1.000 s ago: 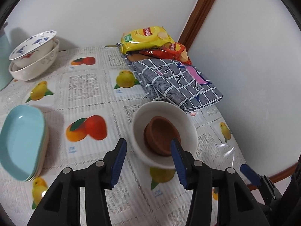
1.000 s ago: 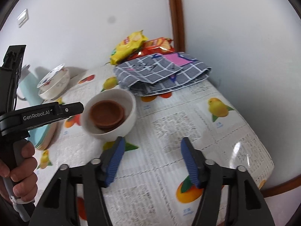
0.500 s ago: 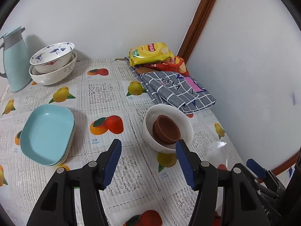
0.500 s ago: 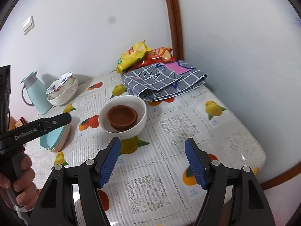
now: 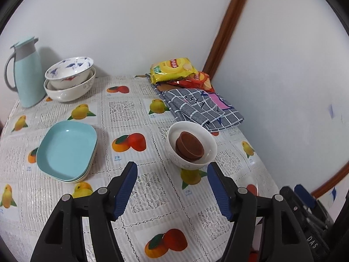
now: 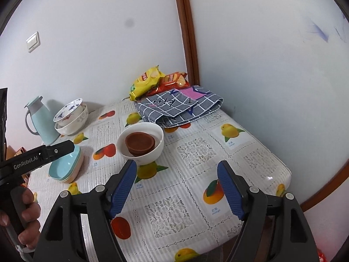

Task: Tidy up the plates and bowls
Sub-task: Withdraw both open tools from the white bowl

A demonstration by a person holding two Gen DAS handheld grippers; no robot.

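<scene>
Left gripper [image 5: 172,187]: jaws have just been opening, now wide, nothing between the blue pads, clear of the table. Right gripper [image 6: 176,187]: same, jaws just widened, empty, above the fruit-print tablecloth [image 6: 196,152]. Person's left hand [image 6: 26,218] wraps the left gripper's handle at the edge of the right wrist view.

Just past the fingertips: white bowl [image 5: 205,135] with a brown bowl [image 5: 189,146] nested inside, tilted, untouched by either gripper. To its left, well apart: stack of light-blue rectangular plates [image 5: 67,150], the lower ones paler.

Far side, by the wall: blue-patterned bowl [image 5: 69,69] sitting in a larger white bowl [image 5: 69,89], pale-blue thermos jug [image 5: 26,72] just beside them. Far right corner: folded grey checked cloth [image 5: 202,107], with yellow chip bag [image 5: 172,68] and red chip bag [image 5: 196,80] behind it.
</scene>
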